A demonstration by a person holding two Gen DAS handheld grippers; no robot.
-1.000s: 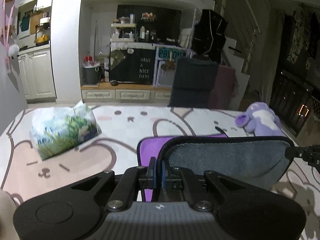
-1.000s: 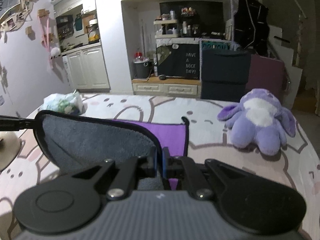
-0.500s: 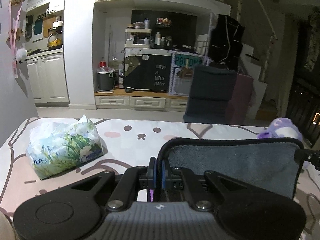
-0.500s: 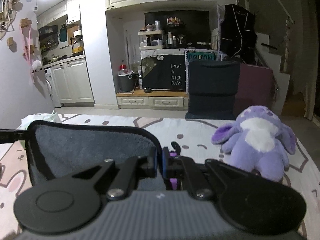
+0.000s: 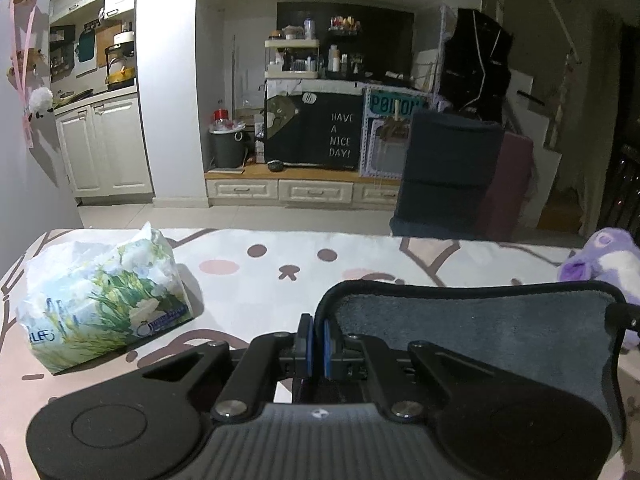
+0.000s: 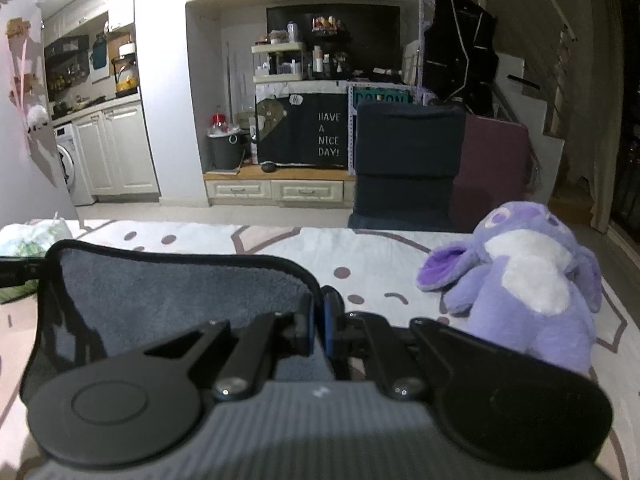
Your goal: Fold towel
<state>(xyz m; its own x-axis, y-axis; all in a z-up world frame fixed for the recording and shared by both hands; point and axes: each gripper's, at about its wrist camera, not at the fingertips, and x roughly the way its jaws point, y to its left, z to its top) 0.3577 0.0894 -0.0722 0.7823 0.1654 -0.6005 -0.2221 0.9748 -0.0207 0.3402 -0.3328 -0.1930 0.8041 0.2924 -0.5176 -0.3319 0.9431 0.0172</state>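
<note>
towel: grey w/ dark bound edge, held up off the bench, stretched between both grippers; plush toy sits just right of it.
left gripper: fingers pinched tight on towel's left top corner.
right gripper: fingers closed on the right top corner, same way.
handling: soft, light, floppy, sags btwn grips; not fragile. Judgement only.
hold: bound corners, prob. least slip; keep edge taut.
tissue pack: left of towel, well apart.

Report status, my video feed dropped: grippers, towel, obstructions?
Left hand-held gripper and right hand-held gripper shut on towel corners. Towel stretched between them. Plush toy right, tissue pack left.
</note>
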